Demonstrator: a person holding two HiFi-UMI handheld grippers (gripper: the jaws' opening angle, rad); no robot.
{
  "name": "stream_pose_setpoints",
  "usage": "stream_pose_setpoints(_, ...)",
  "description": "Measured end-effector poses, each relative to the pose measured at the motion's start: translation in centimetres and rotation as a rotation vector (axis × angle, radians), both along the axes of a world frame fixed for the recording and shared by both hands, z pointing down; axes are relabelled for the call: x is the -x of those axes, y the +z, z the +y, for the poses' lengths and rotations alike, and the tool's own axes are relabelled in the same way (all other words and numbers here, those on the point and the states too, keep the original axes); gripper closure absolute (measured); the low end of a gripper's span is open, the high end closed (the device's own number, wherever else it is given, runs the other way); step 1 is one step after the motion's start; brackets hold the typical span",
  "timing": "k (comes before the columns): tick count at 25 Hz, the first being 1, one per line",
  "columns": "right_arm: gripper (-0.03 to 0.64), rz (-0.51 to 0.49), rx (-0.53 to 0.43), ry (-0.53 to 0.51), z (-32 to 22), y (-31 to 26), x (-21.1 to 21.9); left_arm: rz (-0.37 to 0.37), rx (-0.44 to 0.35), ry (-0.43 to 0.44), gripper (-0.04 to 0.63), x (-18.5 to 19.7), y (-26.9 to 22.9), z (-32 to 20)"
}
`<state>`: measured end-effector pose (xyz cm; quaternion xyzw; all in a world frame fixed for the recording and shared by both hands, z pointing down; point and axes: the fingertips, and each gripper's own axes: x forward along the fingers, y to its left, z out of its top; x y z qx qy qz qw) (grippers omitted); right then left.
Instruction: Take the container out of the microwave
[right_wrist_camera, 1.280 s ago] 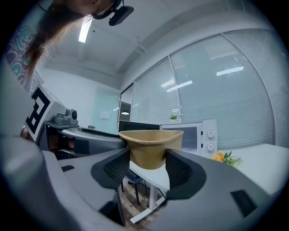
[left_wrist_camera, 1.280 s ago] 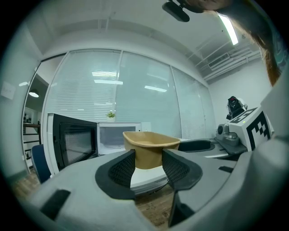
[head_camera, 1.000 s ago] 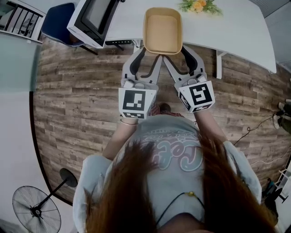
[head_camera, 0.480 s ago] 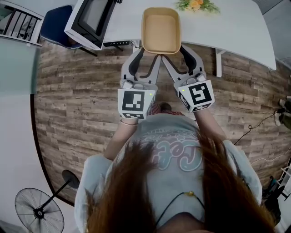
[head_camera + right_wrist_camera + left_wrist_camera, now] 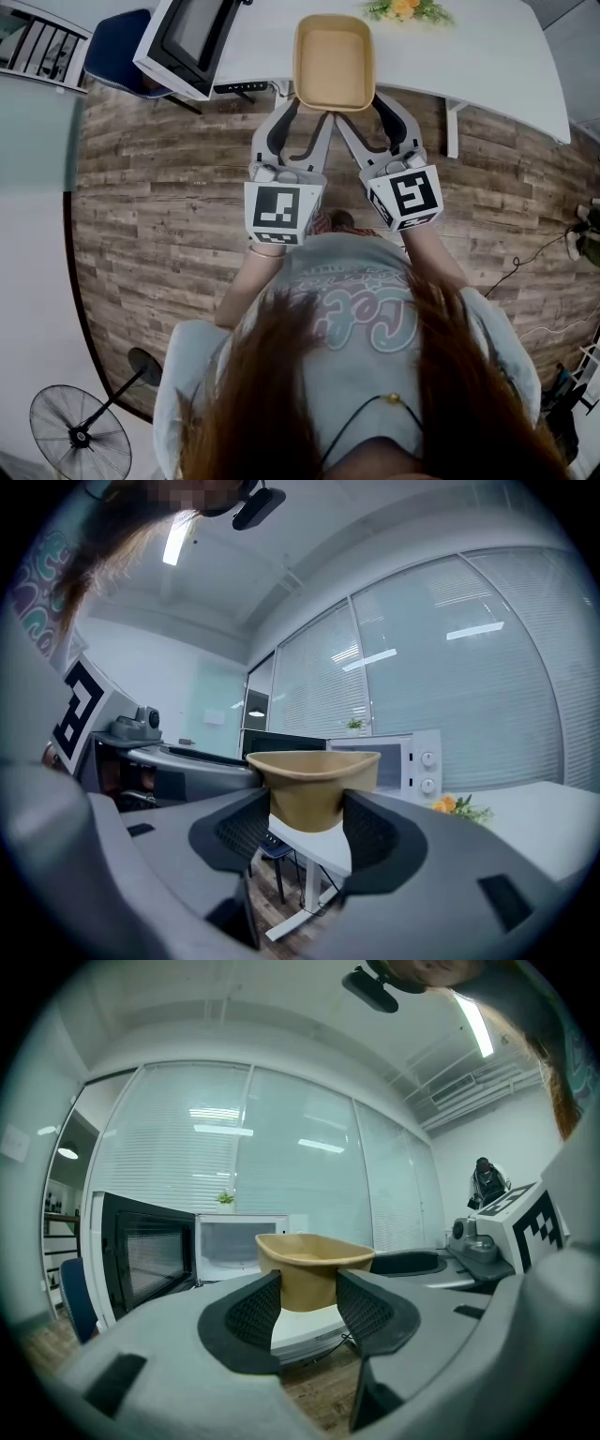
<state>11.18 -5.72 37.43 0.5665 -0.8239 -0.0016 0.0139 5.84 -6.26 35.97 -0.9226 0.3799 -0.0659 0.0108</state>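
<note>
Not much had changed from a second before: both tools and the container (image 5: 334, 58) stayed in the same spot, and the microwave (image 5: 183, 42) only slid a tiny bit in the head view. The container, a tan open tub, was already out of the microwave. It sat to the right of it in the head view, with a strip of bare white worktop (image 5: 487, 66) in between. The left tool (image 5: 302, 111) was closed on the near left corner of the container, with a pad pressed on each side of the wall. The right tool (image 5: 364, 111) was closed the same way on the near right corner. Both tools pointed about level. The near end of the container stuck out past the near edge of the worktop, toward the person. I could not tell if its bottom touched the worktop or hung just above it. The microwave door stood open on the left side. Orange flowers (image 5: 408, 11) lay near the far right corner of the container. To the right of the container the worktop was wide and bare. Under the tools there was only the wooden floor (image 5: 159, 206). A blue chair (image 5: 117, 47) stood left of the microwave, and a fan (image 5: 75, 431) stood well apart on the floor.
</note>
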Motion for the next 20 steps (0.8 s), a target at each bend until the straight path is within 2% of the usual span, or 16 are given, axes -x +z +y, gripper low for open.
stream_pose_setpoints(20, 0.383, 0.002, -0.007, 0.011, 0.49, -0.22, -0.62, 0.002, -0.007, 0.008, 0.413, -0.62, -0.24, 0.43)
